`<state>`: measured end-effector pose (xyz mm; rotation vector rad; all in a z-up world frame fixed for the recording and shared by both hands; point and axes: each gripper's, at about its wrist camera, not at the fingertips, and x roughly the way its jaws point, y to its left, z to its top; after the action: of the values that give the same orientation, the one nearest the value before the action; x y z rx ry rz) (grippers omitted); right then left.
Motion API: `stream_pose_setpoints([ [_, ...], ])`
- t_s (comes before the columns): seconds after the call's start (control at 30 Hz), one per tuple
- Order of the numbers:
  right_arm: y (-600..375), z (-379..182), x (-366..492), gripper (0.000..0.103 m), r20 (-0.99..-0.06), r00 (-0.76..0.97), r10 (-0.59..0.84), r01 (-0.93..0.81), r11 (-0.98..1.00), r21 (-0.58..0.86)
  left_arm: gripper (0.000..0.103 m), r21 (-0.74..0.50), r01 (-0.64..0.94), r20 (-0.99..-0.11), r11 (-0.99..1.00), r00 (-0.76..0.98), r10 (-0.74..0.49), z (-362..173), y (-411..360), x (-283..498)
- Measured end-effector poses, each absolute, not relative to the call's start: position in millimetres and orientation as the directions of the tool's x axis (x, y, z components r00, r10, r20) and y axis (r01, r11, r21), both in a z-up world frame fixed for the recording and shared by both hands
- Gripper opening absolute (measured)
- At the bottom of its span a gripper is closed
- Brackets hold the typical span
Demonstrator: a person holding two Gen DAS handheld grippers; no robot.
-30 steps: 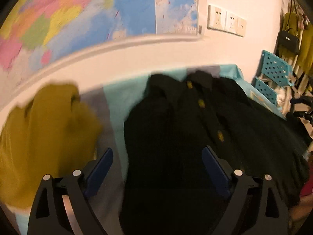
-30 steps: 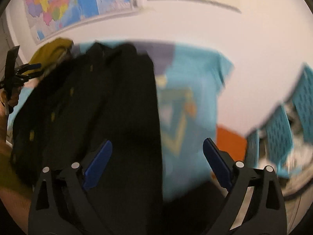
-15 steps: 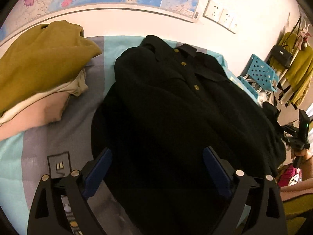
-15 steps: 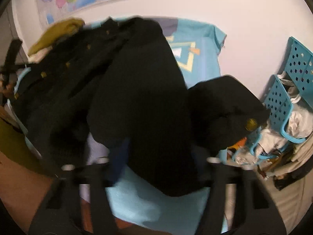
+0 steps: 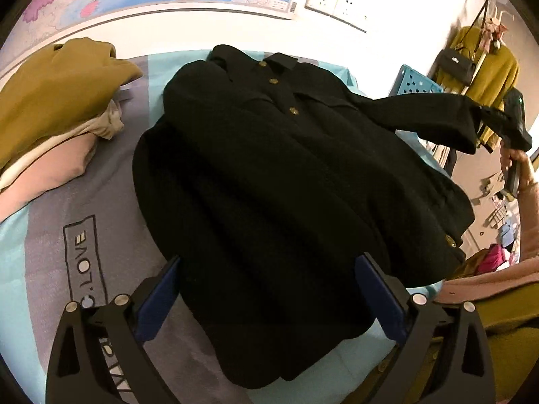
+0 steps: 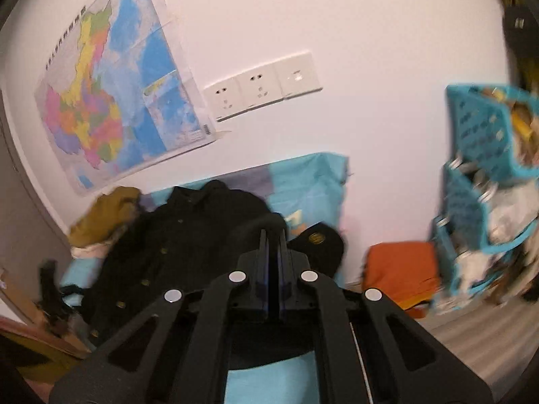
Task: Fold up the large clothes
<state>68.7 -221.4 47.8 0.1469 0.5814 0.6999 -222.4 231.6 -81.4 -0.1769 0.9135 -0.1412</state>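
Observation:
A black coat (image 5: 269,168) with gold buttons lies spread, collar away from me, on a teal and grey cover (image 5: 67,202). My left gripper (image 5: 269,262) hovers over the hem. Its jaws are opening, with coat cloth below them and nothing pressed between the pads. At the right of the left wrist view, a hand (image 5: 515,165) holds my right gripper (image 5: 486,116), shut on the end of the coat's sleeve (image 5: 421,114). The sleeve is raised and stretched out sideways. In the right wrist view the right gripper (image 6: 273,235) is shut, with the dark cuff (image 6: 320,245) just beyond it and the coat (image 6: 175,245) below.
A pile of mustard, cream and pink clothes (image 5: 50,101) sits left of the coat by the wall. Teal baskets (image 6: 478,155) and an orange bundle (image 6: 401,269) stand off the right end. A map and wall sockets (image 6: 262,87) hang on the wall behind.
The right gripper has shut on the sleeve end and lifted it up and out to the side. The left gripper has drawn back toward the hem and stands wider.

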Motion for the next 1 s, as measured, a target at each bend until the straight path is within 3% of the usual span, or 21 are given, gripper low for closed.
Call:
stream_pose_setpoints([
  [0.07,-217,48,71,0.004,-0.432,0.577,0.693,-0.588,0.720,0.368,0.089,-0.182,0.036,-0.765,0.983,0.623,-0.164,-78,228,-222],
  [0.1,-214,51,70,0.004,-0.419,0.565,0.711,-0.597,0.702,0.388,0.067,-0.162,0.019,-0.767,0.987,0.627,-0.139,-76,227,-221],
  [0.13,-211,55,68,0.004,-0.411,0.552,0.726,-0.607,0.687,0.399,0.035,-0.140,-0.001,-0.775,0.990,0.622,-0.109,-75,227,-218],
  [0.23,-195,75,58,0.004,-0.386,0.525,0.758,-0.650,0.651,0.392,0.026,-0.118,-0.058,-0.789,0.991,0.612,-0.058,-65,235,-212],
  [0.33,-166,105,45,0.004,-0.361,0.491,0.793,-0.717,0.603,0.350,0.029,-0.199,-0.096,-0.743,0.975,0.664,-0.086,-39,261,-219],
  [0.4,-137,118,40,0.004,-0.361,0.448,0.818,-0.767,0.559,0.316,0.040,-0.255,-0.150,-0.733,0.955,0.674,-0.090,-30,285,-222],
  [0.47,-102,119,41,0.004,-0.390,0.394,0.832,-0.798,0.521,0.304,0.040,-0.169,-0.239,-0.740,0.956,0.671,0.037,-25,296,-225],
  [0.5,-81,113,44,0.004,-0.409,0.354,0.841,-0.811,0.493,0.314,0.049,-0.099,-0.290,-0.746,0.952,0.655,0.122,-24,299,-225],
  [0.53,-65,108,46,0.004,-0.426,0.323,0.845,-0.820,0.475,0.321,0.063,-0.101,-0.307,-0.745,0.946,0.654,0.132,-22,303,-226],
  [0.63,-2,74,54,0.004,-0.490,0.205,0.847,-0.839,0.410,0.358,0.068,-0.214,-0.239,-0.681,0.947,0.732,0.031,-9,303,-229],
  [0.7,25,55,60,0.006,-0.519,0.161,0.840,-0.830,0.399,0.389,0.077,-0.193,-0.183,-0.660,0.964,0.751,0.010,-2,288,-224],
  [0.73,40,43,65,0.010,-0.533,0.138,0.835,-0.821,0.397,0.410,0.079,-0.176,-0.145,-0.655,0.974,0.756,-0.005,1,278,-218],
  [0.8,58,22,78,0.029,-0.547,0.088,0.832,-0.777,0.402,0.485,0.079,-0.171,-0.067,-0.656,0.983,0.752,-0.063,3,260,-202],
  [0.83,60,18,82,0.050,-0.547,0.078,0.833,-0.765,0.402,0.504,0.079,-0.170,-0.036,-0.657,0.985,0.749,-0.086,4,252,-194],
  [1.0,12,22,86,0.058,-0.521,0.194,0.831,-0.758,0.464,0.458,0.081,-0.155,0.129,-0.684,0.979,0.701,-0.201,0,205,-149],
])
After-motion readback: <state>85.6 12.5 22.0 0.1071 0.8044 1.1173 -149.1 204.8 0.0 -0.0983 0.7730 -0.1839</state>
